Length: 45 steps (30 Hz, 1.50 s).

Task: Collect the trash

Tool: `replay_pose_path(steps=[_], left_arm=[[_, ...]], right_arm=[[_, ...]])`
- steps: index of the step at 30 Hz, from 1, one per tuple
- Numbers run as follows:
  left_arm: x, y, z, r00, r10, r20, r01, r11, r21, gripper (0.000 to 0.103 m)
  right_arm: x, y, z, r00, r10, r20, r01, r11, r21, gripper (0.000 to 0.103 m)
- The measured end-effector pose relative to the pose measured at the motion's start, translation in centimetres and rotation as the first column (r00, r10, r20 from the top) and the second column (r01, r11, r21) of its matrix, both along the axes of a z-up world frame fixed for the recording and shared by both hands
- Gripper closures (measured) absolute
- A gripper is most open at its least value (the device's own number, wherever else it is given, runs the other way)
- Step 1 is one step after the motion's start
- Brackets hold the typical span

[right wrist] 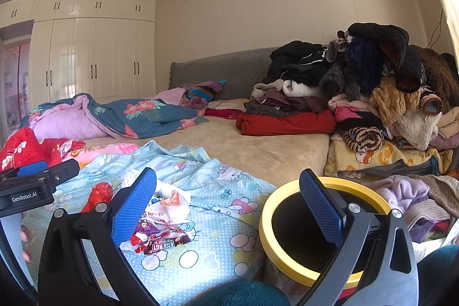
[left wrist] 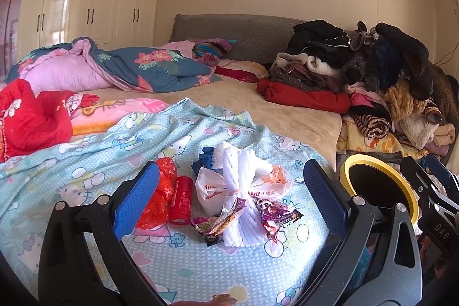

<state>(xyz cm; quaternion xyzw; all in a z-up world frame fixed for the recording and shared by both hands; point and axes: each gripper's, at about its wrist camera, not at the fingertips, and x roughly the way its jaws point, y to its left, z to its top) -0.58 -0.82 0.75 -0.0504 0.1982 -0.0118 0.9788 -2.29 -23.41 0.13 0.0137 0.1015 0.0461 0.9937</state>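
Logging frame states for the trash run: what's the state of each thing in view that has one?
left tool: open, empty, over the trash pile
right tool: open, empty
trash bin: upright, no lid, beside the bed
red can: lying on its side on the blanket
white foam net: lying loose on the pile
candy wrappers: crumpled, opened
red plastic bag: crumpled
wardrobe doors: shut

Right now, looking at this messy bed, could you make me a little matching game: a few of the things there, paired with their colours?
Things:
1. can
2. bin rim
3. crumpled plastic bag
4. foam net

Colours:
A. white
B. yellow
C. red, lying on its side
D. orange-red, translucent

Pairs: 1-C, 2-B, 3-D, 4-A
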Motion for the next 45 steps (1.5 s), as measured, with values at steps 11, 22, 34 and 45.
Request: replay_pose_path(steps=[11, 22, 34, 45], left_arm=[[0.0, 0.0, 0.0, 1.000, 0.000, -0.001, 0.000, 1.000, 0.000, 0.011], [0.0, 0.1, -0.4, 1.000, 0.002, -0.005, -0.002, 1.000, -0.010, 0.011], [0.4, 3.2, -0.6, 0.997, 0.078, -0.012, -0.079, 0.995, -0.054, 0.011], [0.7, 6.8, -0.9, 0.985, 0.171, -0.030, -0.173, 0.981, -0.090, 0.011]], right_arm=[[0.0, 0.0, 0.0, 1.000, -0.001, 0.001, 0.001, 1.000, -0.001, 0.006], [0.0, 0.0, 0.1, 1.000, 0.010, 0.004, -0.010, 1.000, -0.010, 0.006], [0.3, 2.9, 0.0, 0.988, 0.156, 0.003, -0.156, 0.987, -0.028, 0.006], [1.7, 7.8, -0.6, 0.948, 0.309, -0.080, -0.312, 0.949, -0.039, 0.006]])
